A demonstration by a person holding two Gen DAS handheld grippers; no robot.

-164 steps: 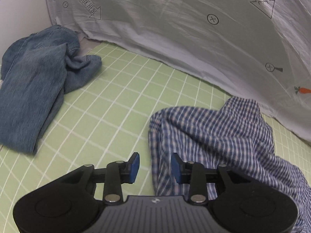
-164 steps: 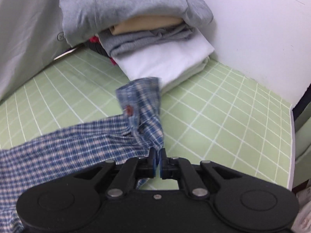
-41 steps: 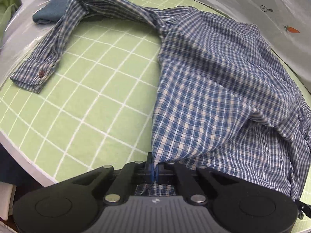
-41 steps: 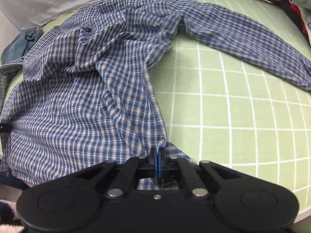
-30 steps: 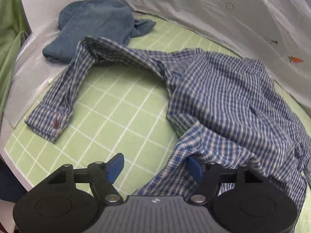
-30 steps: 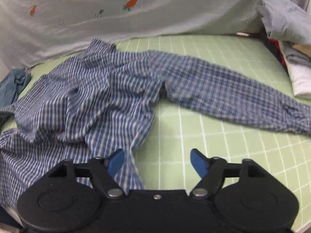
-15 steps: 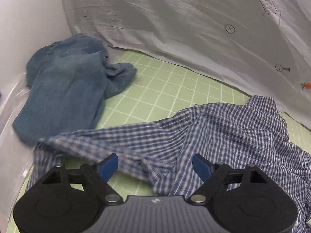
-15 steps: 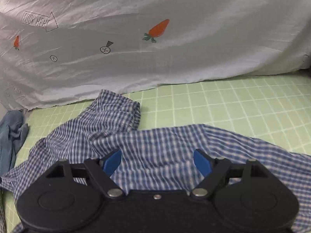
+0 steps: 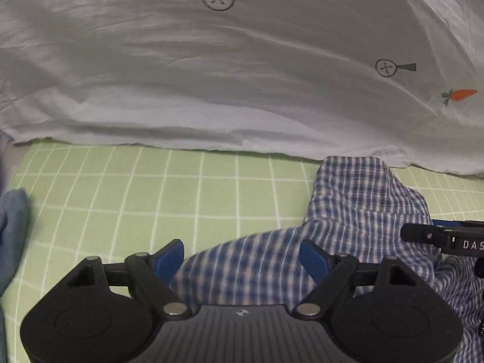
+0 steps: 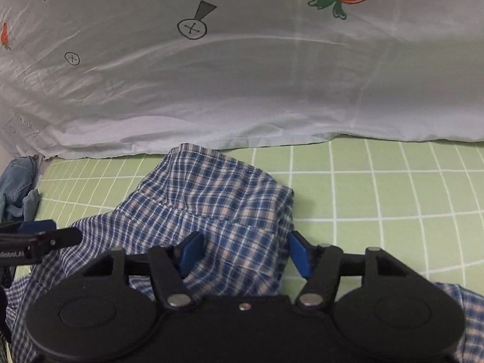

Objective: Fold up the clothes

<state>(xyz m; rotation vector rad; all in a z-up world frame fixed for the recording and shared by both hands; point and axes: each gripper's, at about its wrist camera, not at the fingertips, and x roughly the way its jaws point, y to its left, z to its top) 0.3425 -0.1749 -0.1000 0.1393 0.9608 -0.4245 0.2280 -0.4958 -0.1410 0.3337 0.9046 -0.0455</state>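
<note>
A blue and white checked shirt [image 9: 357,211] lies rumpled on the green grid mat [image 9: 151,193], its collar end toward the white sheet. My left gripper [image 9: 241,258] is open, its jaws standing either side of the shirt's left shoulder area, low over the cloth. My right gripper [image 10: 243,252] is open over the shirt [image 10: 217,199] near the collar, jaws either side of a fold. Each gripper shows at the edge of the other's view: the right one [image 9: 444,239] and the left one [image 10: 33,242].
A white sheet [image 9: 242,75] printed with carrots and crossed circles hangs along the back and rests on the mat [image 10: 393,193]. A blue denim garment [image 9: 12,230] lies at the far left, also in the right wrist view [image 10: 18,187].
Both grippers have moved forward and lower toward the shirt's collar end and the white sheet. Both stay open. The denim garment has slid to the left edge of view.
</note>
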